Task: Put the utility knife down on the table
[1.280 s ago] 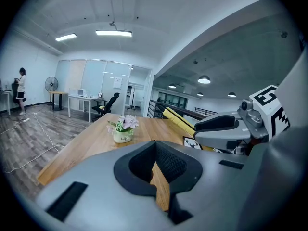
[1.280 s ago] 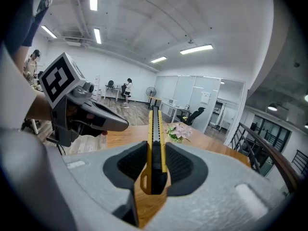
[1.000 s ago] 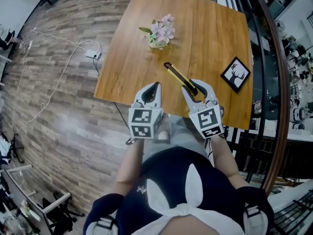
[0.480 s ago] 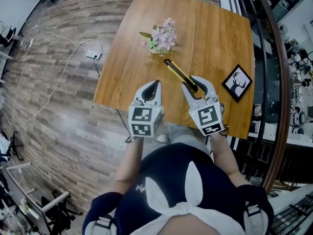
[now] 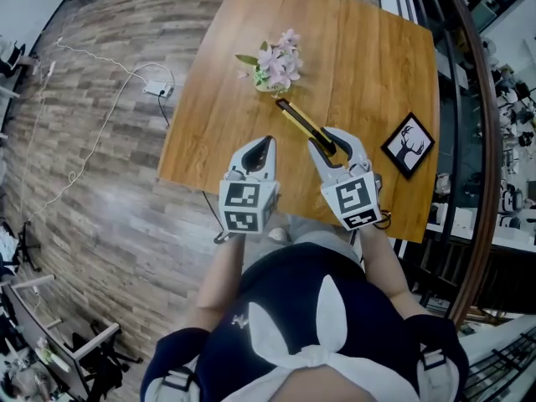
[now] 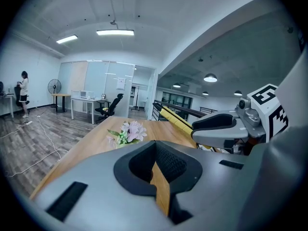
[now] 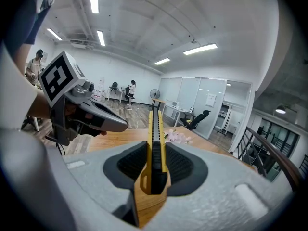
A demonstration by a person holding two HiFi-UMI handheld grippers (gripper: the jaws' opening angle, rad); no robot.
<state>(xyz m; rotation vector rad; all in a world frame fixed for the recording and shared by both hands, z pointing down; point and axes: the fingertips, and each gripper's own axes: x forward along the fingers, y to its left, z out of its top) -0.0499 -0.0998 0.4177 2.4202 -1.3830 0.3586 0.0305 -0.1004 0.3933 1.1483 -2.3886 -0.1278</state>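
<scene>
Two grippers over one wooden counter (image 5: pixel 368 48), which fills the far half of the head view; its near edge sits under both grippers, with plenty of bare wood.
Right gripper (image 5: pixel 335 146): clamped on the near end of the tool, pads pressing its flat sides.
Left gripper (image 5: pixel 265 147): jaws closed together with nothing between them, idle just left of the right one.
Framed deer picture (image 5: pixel 408 145): flat on the counter to the right, near the edge.
Flower bunch (image 5: pixel 276 61): farther out, left of centre.
Utility knife (image 5: pixel 297 119): yellow and black; sticks out of the right gripper toward the flowers; looks held clear of the counter, though contact is hard to judge from above.
Status, my read: nothing done yet; knife not on the counter. Left to do: lower it onto bare wood between flowers and frame, open the right jaws, back off.
</scene>
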